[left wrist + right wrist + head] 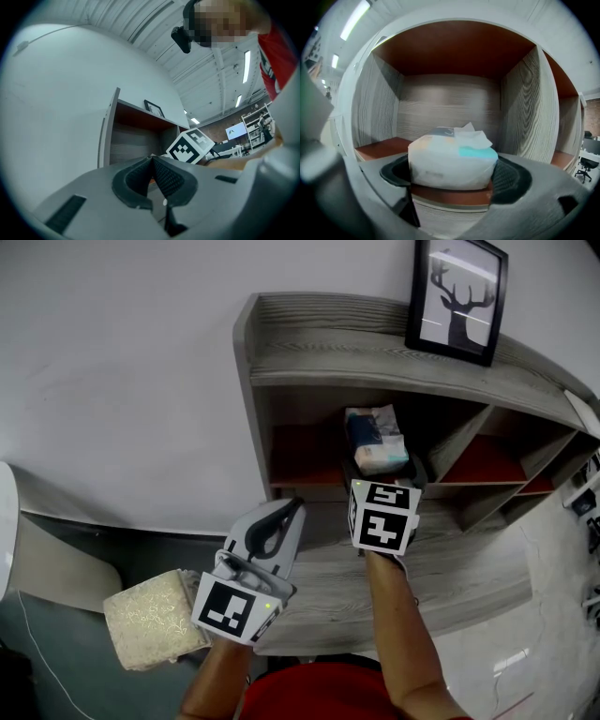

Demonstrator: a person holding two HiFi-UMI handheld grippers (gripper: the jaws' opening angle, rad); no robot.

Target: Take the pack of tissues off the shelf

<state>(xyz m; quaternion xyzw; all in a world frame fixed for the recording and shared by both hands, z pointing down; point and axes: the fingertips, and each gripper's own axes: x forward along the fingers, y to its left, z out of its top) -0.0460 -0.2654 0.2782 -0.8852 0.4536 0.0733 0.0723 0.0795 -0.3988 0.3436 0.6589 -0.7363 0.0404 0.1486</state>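
Right tongs (453,177) are clamped on the pack of tissues (377,437), a pad pressing each side, at the mouth of the shelf's (309,362) left compartment, over the back edge of the counter (450,568). Left tongs (153,164) hang pinched together, empty, off the front left corner. Smart play now: a gentle squeeze on that soft pack, drawn straight and level toward the front edge.

"Left arm?"
"Bent, held low. The left gripper (152,158) has its jaws pinched together, empty."
"And the right?"
"Bare forearm stretched forward, right gripper (384,474) clamped on the pack of tissues (452,159)."
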